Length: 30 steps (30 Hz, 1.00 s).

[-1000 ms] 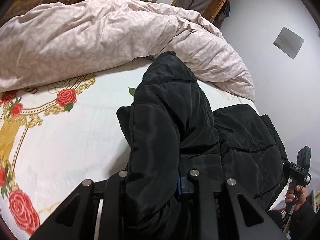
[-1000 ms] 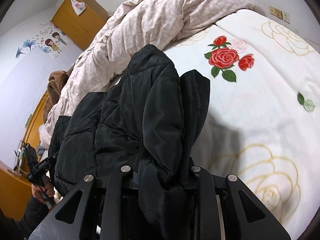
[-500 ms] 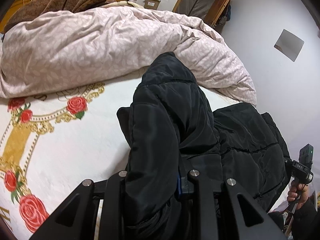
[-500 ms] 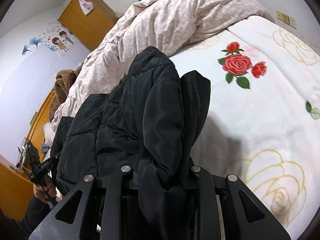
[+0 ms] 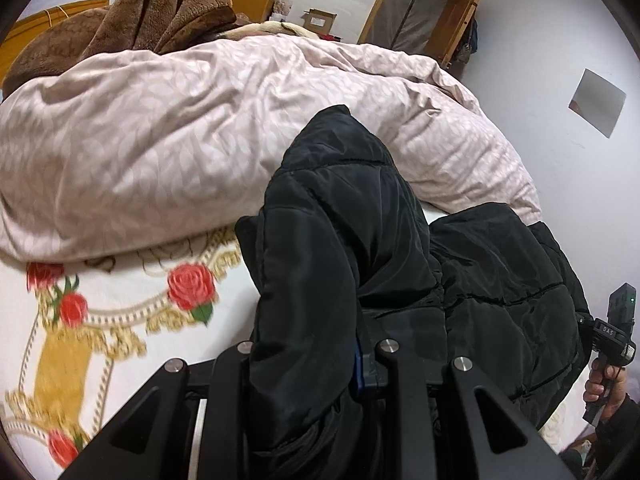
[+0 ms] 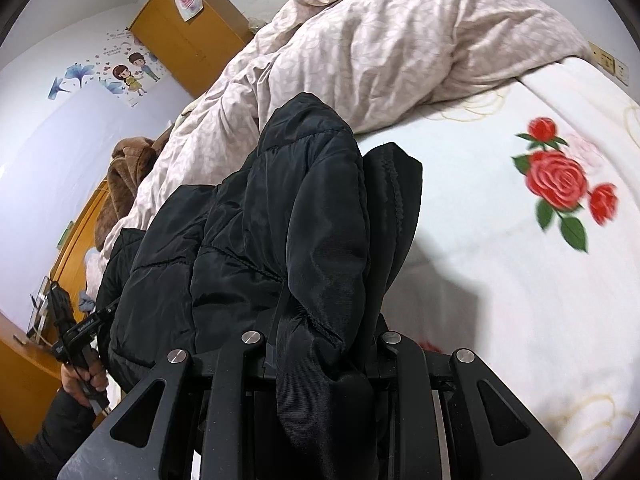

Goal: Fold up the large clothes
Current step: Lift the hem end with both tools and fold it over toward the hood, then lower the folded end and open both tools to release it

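Left wrist view showed the left gripper (image 5: 316,364) closed on a thick bunch of the black puffer jacket (image 5: 340,248), the padded fabric filling the gap between its two fingers and bulging up ahead of them. From that grip the jacket ran across to the right, where its quilted body hung over the edge of the bed sheet (image 5: 120,320), a white one printed with red roses and gold scrollwork. At the far right edge of this view the person's hand held the handle of the right gripper (image 5: 612,336).

Right wrist view showed that gripper (image 6: 320,356) likewise clamped on a gathered fold of the same jacket (image 6: 312,200), with a stitched edge standing up just beside the right finger. Behind the jacket lay a crumpled pale pink duvet (image 5: 200,128), touching it at the far end, and a brown fleece blanket (image 5: 160,8) was heaped beyond the duvet. An orange wooden wardrobe (image 6: 188,36) stood against the wall.
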Each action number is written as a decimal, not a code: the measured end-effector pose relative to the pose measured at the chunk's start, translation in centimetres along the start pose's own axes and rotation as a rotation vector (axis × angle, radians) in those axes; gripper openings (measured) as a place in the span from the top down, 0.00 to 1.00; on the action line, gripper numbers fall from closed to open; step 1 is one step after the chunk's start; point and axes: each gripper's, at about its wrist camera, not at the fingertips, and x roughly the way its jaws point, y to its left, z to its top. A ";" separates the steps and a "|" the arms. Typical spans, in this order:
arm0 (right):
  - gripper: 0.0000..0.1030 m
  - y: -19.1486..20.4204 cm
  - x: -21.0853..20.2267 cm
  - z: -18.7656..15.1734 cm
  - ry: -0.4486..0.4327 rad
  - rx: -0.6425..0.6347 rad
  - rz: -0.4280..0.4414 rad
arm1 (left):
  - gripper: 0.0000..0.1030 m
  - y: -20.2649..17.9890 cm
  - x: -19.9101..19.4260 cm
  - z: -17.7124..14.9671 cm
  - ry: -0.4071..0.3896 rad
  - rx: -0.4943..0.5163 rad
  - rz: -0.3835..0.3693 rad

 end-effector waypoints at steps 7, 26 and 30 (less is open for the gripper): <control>0.76 0.1 5.0 1.5 0.025 0.003 -0.006 | 0.75 2.8 4.5 2.6 0.014 0.004 0.024; 0.49 -2.4 7.6 0.0 0.107 0.048 -0.117 | 0.51 7.5 7.7 -1.0 0.084 -0.136 0.086; 0.49 -0.2 4.3 0.6 -0.013 -0.027 -0.198 | 0.46 6.7 5.1 -0.8 0.025 -0.112 0.114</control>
